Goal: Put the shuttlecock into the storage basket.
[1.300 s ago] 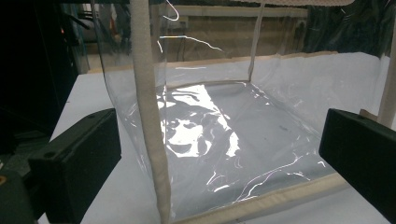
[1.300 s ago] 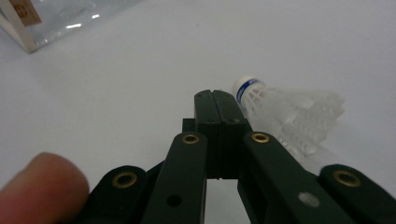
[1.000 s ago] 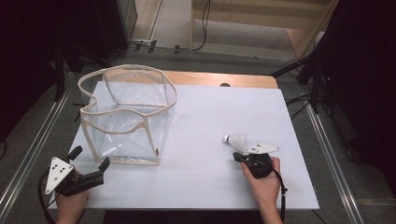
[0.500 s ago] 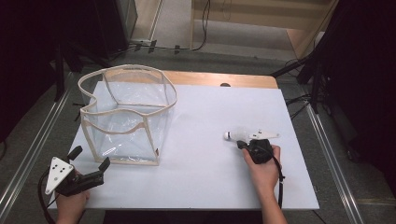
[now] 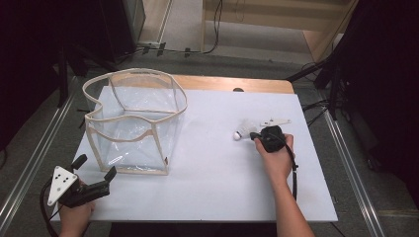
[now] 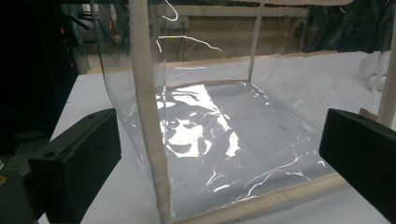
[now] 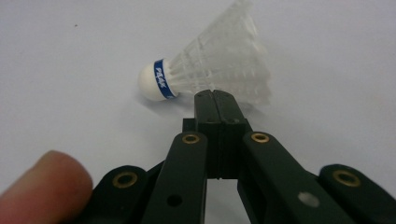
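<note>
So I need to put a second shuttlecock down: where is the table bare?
Bare: the white table between bag and shuttlecock, the near strip between both hands, and the far right corner. Crowded: the left side, where the bag sits.

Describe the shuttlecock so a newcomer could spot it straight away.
On the white table, look right of the clear bag to the right tool. At its tip sits the shuttlecock: a small white feathered cone with a round white cork and a blue band.
</note>
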{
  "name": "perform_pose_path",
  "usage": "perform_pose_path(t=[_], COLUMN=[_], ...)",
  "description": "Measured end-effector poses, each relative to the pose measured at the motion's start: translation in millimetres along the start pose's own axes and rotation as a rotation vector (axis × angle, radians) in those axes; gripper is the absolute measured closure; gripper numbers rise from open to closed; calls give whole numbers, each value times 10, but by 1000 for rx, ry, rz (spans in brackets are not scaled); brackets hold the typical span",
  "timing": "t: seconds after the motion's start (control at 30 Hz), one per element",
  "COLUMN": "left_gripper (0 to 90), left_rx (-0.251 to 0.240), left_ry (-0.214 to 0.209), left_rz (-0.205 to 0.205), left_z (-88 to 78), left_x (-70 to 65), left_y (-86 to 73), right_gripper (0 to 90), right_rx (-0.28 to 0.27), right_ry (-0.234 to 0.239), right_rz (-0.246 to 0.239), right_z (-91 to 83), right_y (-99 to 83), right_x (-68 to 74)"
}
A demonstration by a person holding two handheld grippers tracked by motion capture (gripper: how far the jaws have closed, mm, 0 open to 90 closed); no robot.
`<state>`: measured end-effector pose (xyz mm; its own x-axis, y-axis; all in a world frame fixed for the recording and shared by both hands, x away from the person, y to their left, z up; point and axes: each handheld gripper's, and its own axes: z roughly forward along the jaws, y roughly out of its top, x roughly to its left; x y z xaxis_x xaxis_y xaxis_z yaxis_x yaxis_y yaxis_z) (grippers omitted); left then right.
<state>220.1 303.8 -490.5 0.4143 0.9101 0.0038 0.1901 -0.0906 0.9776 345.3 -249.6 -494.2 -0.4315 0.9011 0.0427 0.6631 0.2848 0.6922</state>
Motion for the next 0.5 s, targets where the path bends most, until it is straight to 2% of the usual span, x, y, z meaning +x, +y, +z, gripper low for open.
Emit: perform_pose_path(t=[0.27,0.5], left_gripper=[0,0], left_rx=[-1,-4], left_ry=[-2,-4], left_rz=[-3,-9], left_z=[1,0], left_x=[4,7], left_y=[0,0], right_gripper=[878,877], right_rx=[6,26], right_ry=[16,33], right_rz=[10,-24], right_z=[146,312], right_y=[188,361], right_x=[-40,82])
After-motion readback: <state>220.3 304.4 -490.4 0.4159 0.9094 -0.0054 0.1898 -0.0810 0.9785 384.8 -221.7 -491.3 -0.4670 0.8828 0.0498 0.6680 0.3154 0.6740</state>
